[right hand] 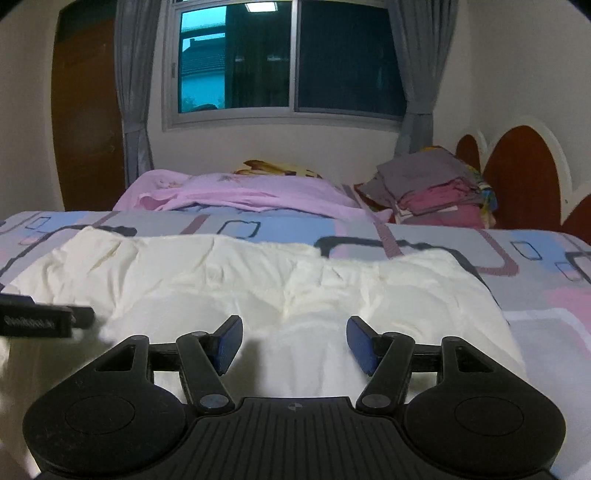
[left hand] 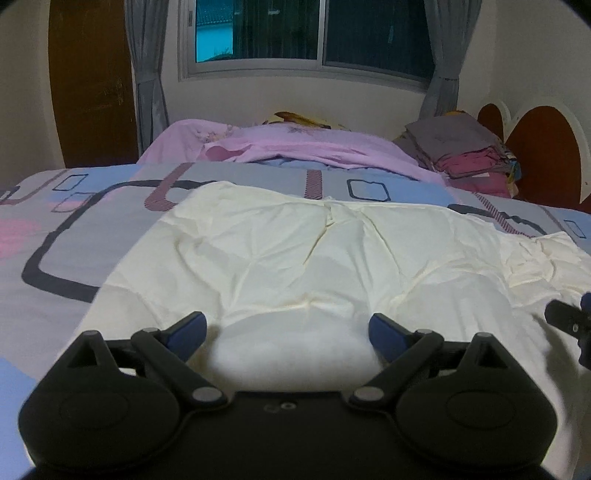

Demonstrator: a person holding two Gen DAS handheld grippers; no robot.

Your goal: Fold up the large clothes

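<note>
A large cream-white garment lies spread and creased on the bed, also in the right wrist view. My left gripper is open, its blue-padded fingers wide apart just above the garment's near edge. My right gripper is open too, low over the near part of the garment. Part of the right gripper shows at the right edge of the left wrist view. Part of the left gripper shows at the left edge of the right wrist view.
The bed has a patterned grey, blue and pink cover. A pink sheet lies bunched behind the garment. A stack of folded clothes sits at the back right by the headboard. A window and a wooden door are behind.
</note>
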